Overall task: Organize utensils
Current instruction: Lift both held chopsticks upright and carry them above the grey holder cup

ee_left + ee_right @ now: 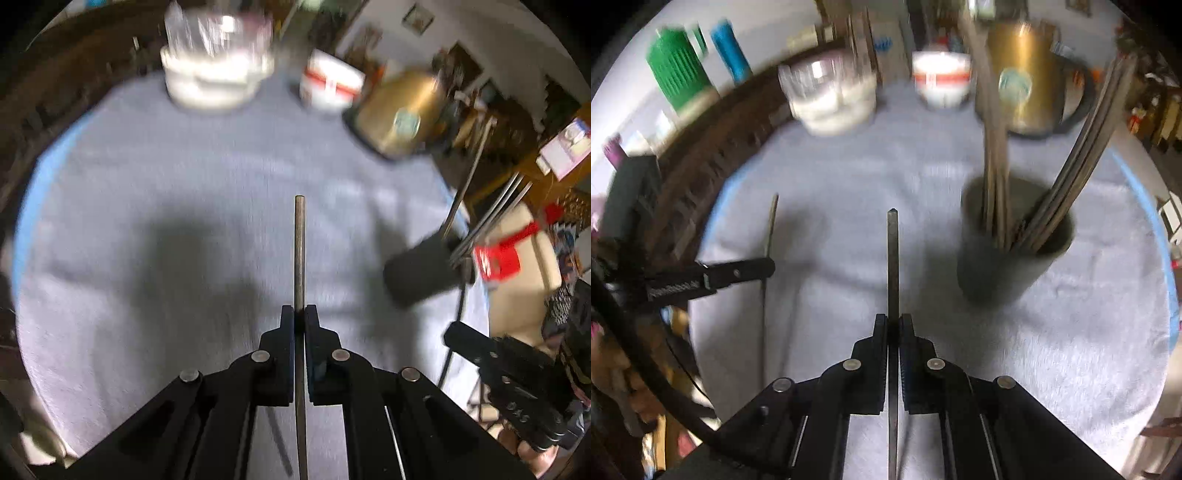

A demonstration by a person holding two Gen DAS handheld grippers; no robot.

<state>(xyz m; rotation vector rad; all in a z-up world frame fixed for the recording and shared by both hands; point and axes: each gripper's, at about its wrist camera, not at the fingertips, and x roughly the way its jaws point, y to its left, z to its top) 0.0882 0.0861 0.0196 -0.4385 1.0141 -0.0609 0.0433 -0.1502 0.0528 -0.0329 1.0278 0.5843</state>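
Observation:
My left gripper (pixel 299 314) is shut on a thin dark chopstick (pixel 299 251) that sticks out forward over the pale blue towel (pixel 184 177). My right gripper (pixel 893 321) is shut on a second dark chopstick (pixel 892 258) in the same way. A dark cup (pixel 1008 258) with several chopsticks leaning in it stands ahead and right of the right gripper; it also shows as the dark cup (pixel 421 273) at the right of the left wrist view. In the right wrist view the left gripper (pixel 768 267) appears at the left, holding its chopstick (pixel 772 221).
At the far side of the towel stand a clear glass in a white bowl (pixel 831 96), a white bowl with a red band (pixel 942 81) and a gold mug (pixel 1027 77). Green and blue containers (pixel 676 70) sit beyond a dark wooden edge. Both views are motion-blurred.

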